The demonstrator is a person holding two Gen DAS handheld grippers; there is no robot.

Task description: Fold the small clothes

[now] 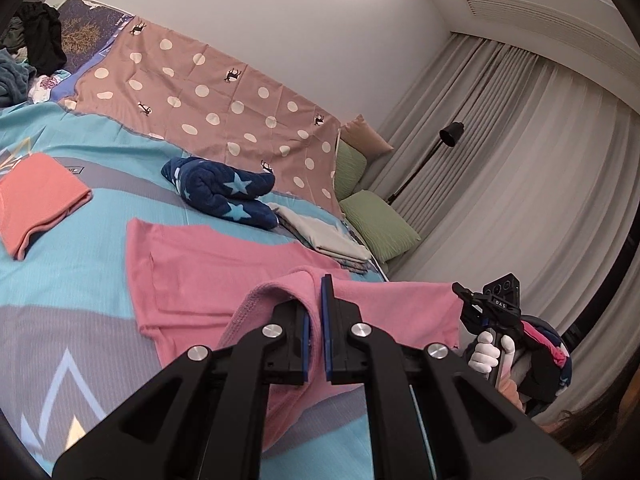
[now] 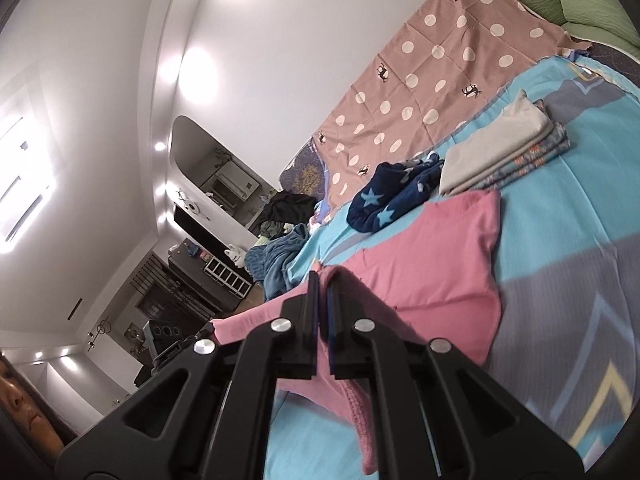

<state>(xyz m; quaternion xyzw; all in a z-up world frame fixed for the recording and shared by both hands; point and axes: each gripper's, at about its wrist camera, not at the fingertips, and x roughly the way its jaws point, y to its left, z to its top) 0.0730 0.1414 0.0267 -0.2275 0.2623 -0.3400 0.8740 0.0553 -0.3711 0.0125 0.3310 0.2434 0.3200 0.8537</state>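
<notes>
Pink garment (image 1: pixel 208 264), star-print fleece (image 1: pixel 224 190) beyond

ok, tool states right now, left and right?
Left tool: closed on the pink shirt.
Right tool: closed on the pink shirt too.
</notes>
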